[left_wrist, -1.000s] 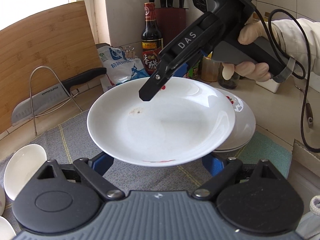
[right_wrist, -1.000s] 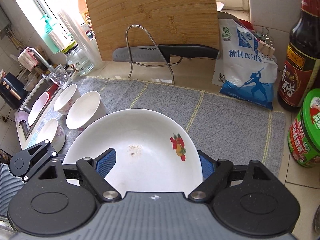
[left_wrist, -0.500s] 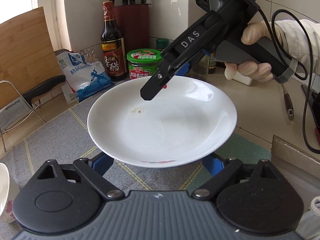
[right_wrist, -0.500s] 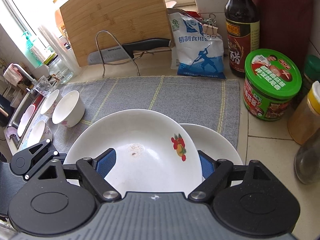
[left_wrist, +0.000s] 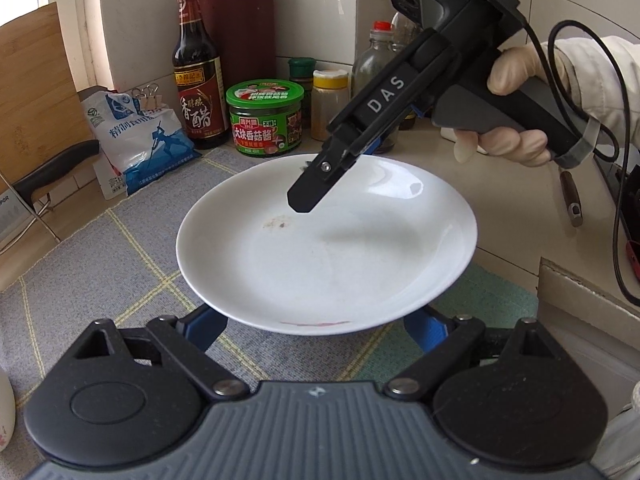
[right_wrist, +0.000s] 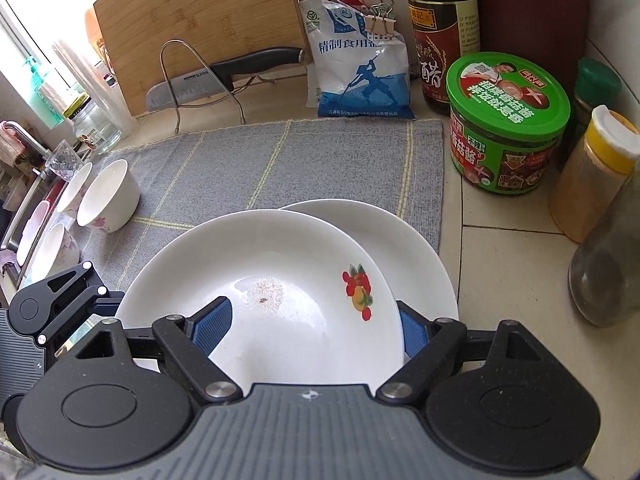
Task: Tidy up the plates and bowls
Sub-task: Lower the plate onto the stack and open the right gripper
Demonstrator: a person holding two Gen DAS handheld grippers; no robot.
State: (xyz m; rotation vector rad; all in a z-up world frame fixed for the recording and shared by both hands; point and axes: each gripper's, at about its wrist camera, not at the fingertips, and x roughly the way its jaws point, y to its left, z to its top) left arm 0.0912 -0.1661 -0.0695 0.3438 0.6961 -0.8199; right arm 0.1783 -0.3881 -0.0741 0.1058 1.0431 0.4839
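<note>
A white plate point(left_wrist: 340, 252) with a fruit print point(right_wrist: 358, 294) is held between both grippers above the grey mat. My left gripper point(left_wrist: 316, 324) grips its near rim; my right gripper point(right_wrist: 308, 332) grips the opposite rim, one finger point(left_wrist: 308, 196) lying over the plate. A second white plate point(right_wrist: 404, 240) lies on the mat's right edge, partly under the held plate. Several small white bowls point(right_wrist: 108, 196) stand at the mat's left end by the sink.
Behind the grey mat point(right_wrist: 280, 160) stand a green jar point(right_wrist: 508, 128), a vinegar bottle point(right_wrist: 440, 32), a salt bag point(right_wrist: 360, 64), spice bottles point(right_wrist: 592, 176), a knife on a wire rack point(right_wrist: 224, 76) and a leaning cutting board point(right_wrist: 200, 16). A cardboard edge point(left_wrist: 580, 292) lies right.
Both grippers carried the plate to the right along the mat, to partly over the second plate near the jars. The bowls fell behind at the left.
</note>
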